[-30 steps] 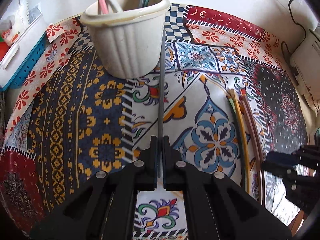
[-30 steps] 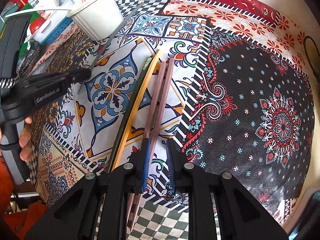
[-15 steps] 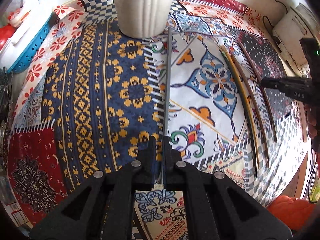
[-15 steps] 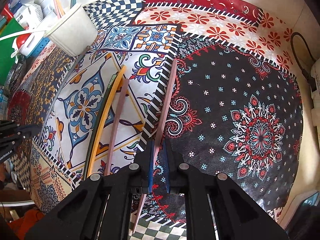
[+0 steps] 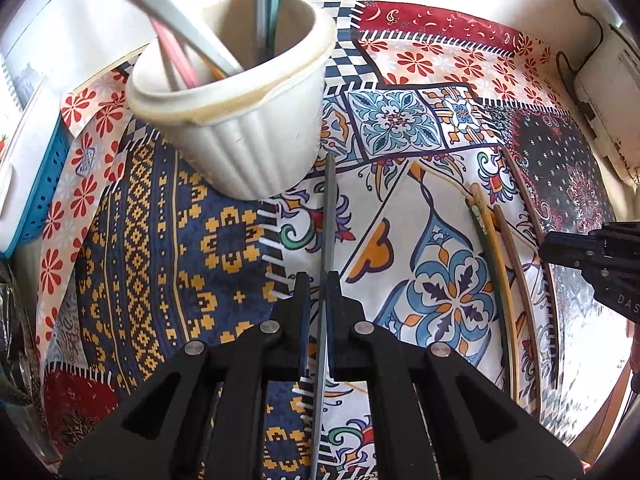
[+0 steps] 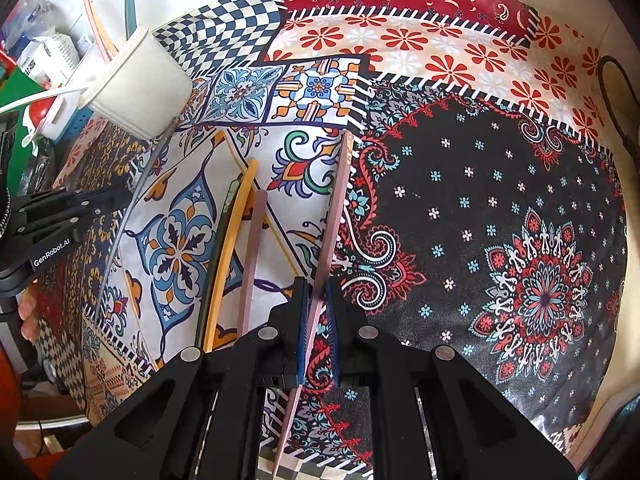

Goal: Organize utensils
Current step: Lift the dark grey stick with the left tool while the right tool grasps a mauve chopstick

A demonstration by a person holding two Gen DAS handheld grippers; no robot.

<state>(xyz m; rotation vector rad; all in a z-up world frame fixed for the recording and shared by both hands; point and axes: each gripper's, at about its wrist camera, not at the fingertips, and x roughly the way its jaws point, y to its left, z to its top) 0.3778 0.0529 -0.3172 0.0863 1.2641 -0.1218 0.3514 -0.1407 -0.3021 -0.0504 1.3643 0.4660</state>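
Since half a second ago the left gripper point(image 5: 319, 300) is sitting much nearer the cream utensil cup point(image 5: 244, 120), which is now filling the far left of its view instead of standing small at the far edge. Its fingers are closing narrowly on a grey chopstick point(image 5: 328, 216), whose far tip is reaching to just beside the cup's base on the right. Inside the cup, pink, grey and teal sticks and a white handle are leaning upright.

The right gripper point(image 6: 318, 312) is pinching a pink chopstick point(image 6: 338, 208) between narrowly set fingers; that stick is running away toward the far side, along the edge of the black patch of the patterned surface point(image 6: 500, 208). It is holding this stick as it was half a second ago. To its left a second pink chopstick point(image 6: 254, 248), a yellow chopstick point(image 6: 232, 240) and a dark green one beside it are lying on the surface.
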